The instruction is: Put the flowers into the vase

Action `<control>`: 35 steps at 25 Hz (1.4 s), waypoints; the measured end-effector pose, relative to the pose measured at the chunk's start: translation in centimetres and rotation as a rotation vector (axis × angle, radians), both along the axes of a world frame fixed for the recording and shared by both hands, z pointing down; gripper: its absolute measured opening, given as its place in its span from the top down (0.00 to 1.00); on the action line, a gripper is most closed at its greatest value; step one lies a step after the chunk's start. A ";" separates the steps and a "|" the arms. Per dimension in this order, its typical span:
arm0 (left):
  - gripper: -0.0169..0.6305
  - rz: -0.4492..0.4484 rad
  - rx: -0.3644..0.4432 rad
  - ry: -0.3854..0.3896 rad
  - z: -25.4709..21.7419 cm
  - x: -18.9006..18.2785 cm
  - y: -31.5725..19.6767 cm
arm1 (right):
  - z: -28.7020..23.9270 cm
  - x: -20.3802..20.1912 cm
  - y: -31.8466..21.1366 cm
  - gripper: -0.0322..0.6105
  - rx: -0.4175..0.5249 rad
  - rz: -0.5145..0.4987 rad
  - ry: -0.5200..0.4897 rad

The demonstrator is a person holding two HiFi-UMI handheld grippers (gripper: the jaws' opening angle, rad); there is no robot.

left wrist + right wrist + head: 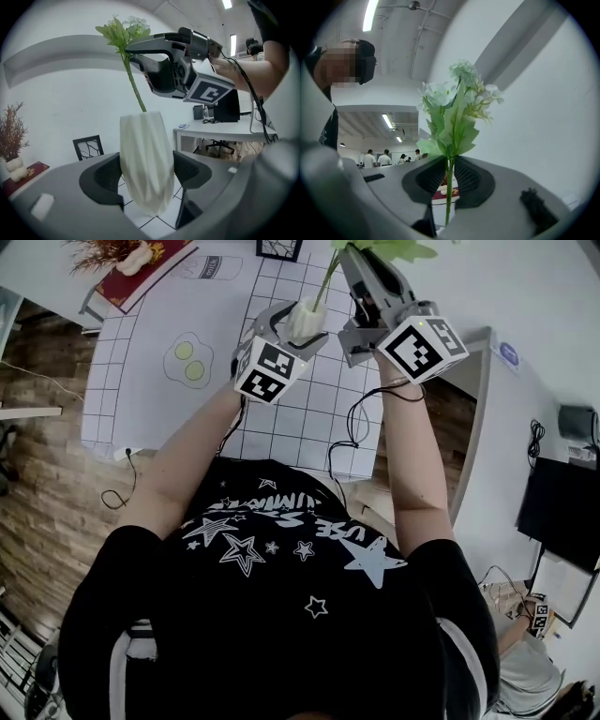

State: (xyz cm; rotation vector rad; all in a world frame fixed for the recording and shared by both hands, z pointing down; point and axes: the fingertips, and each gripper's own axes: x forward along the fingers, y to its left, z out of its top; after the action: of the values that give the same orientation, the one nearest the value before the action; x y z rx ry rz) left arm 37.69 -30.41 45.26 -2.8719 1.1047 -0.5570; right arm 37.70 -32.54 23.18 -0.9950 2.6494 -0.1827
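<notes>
A white ribbed vase [145,164] stands on the gridded mat [161,225] between the jaws of my left gripper [146,180]. Both pads [107,180] lie against its sides. In the head view the vase [307,320] sits just beyond the left gripper [292,334]. My right gripper [132,51] hovers above it, shut on the green stem [449,197] of a sprig of white flowers [457,108]. The stem [136,91] runs down into the vase's mouth. In the head view the right gripper [354,257] is at the top, with the leaves [394,249] beside it.
The white grid mat [309,418] bears a drawing of eggs [187,362]. A red book with a dried plant [131,263] lies at the table's far left, and a black chair [89,146] stands behind. Desks with a monitor [562,502] are to the right. People stand far off.
</notes>
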 end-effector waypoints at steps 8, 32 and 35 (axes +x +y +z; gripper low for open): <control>0.44 0.016 -0.002 -0.003 -0.1 0.1 0.1 | 5.0 -0.1 1.4 0.85 -0.085 -0.067 0.075; 0.44 0.040 0.010 -0.010 -0.3 0.1 0.3 | 12.1 -1.0 5.1 0.78 -0.156 -0.060 0.315; 0.44 0.035 0.011 -0.004 -0.4 -0.2 0.2 | 12.6 -0.8 5.7 0.77 -0.172 -0.069 0.317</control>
State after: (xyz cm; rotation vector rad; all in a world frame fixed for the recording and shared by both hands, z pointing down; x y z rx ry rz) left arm 37.53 -30.16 44.90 -2.8728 1.0517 -0.5535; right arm 36.90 -26.88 35.73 -1.0627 3.0008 -0.2950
